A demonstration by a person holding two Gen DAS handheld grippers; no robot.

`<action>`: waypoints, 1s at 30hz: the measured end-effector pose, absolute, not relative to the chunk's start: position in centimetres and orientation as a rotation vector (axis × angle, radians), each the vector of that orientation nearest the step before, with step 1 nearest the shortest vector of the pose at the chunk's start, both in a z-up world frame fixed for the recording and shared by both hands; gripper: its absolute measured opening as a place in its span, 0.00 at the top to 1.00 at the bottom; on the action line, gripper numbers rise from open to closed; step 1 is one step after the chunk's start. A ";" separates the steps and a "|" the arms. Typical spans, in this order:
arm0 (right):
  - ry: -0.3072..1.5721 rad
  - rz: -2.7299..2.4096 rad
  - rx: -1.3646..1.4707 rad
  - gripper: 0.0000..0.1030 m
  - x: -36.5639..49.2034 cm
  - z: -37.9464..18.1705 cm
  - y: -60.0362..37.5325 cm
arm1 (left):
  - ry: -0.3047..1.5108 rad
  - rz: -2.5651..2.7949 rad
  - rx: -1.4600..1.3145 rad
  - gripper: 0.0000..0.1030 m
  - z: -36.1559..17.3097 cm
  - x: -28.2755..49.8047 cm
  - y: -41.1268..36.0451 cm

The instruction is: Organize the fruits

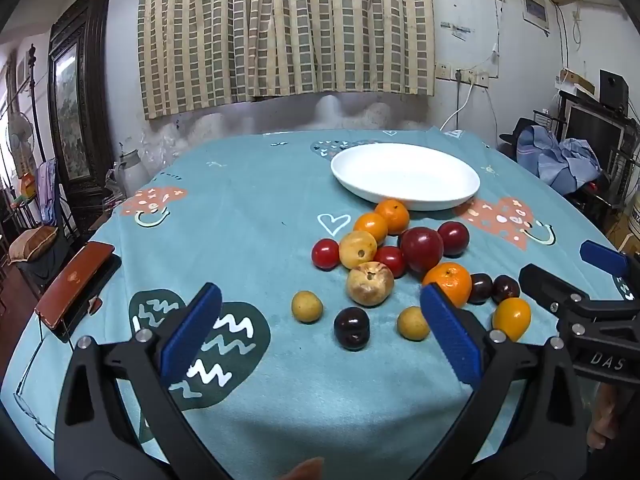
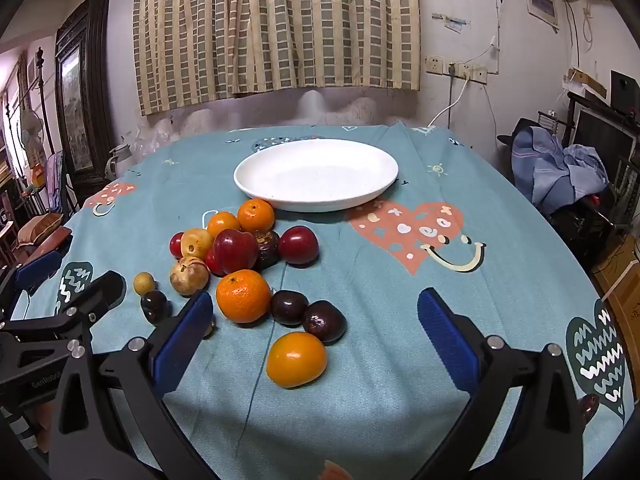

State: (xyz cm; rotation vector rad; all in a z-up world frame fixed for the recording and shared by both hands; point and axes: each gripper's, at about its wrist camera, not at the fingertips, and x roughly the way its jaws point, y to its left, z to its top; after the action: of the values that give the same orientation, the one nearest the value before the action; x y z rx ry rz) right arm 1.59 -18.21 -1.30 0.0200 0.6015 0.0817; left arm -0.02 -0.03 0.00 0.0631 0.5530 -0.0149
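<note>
An empty white plate (image 1: 404, 176) (image 2: 316, 174) sits at the far side of the teal tablecloth (image 1: 248, 216). In front of it lies a loose cluster of fruit: mandarins (image 1: 448, 283) (image 2: 243, 295), red plums (image 1: 422, 249) (image 2: 235, 250), dark plums (image 1: 351, 327) (image 2: 324, 321), a brownish apple (image 1: 370, 283) and small yellow fruits (image 1: 307, 306). My left gripper (image 1: 321, 295) (image 2: 66, 276) hovers open at the cluster's near left side, holding nothing. My right gripper (image 2: 316, 298) (image 1: 556, 260) hovers open over the near right side, with an orange-yellow fruit (image 2: 297, 359) (image 1: 511, 319) lying between its blue pads, untouched.
A brown chair back (image 1: 76, 280) presses against the table's left edge. Blue clothes (image 1: 556, 160) are piled on furniture to the right. A checked curtain (image 1: 280, 28) and the wall stand behind the table. A small dark round thing (image 2: 590, 406) lies near the table's right edge.
</note>
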 end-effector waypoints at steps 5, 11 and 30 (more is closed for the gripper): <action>0.606 0.084 0.023 0.01 1.6 -1.3 -18.2 | 0.556 -0.015 0.059 0.02 0.0 -0.2 -0.1; 0.607 0.083 0.019 0.01 1.6 -1.4 -18.1 | 0.571 -0.021 0.057 0.02 -0.6 0.2 -0.1; 0.626 0.092 0.028 0.01 1.7 -1.5 -18.1 | 0.595 -0.032 0.057 0.02 -1.2 0.5 -0.2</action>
State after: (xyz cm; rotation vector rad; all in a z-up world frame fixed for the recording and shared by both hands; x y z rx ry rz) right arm 1.73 -18.11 -1.54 0.0280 0.6258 0.0920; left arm 0.46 -0.18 -1.22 0.0569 0.5946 -0.0319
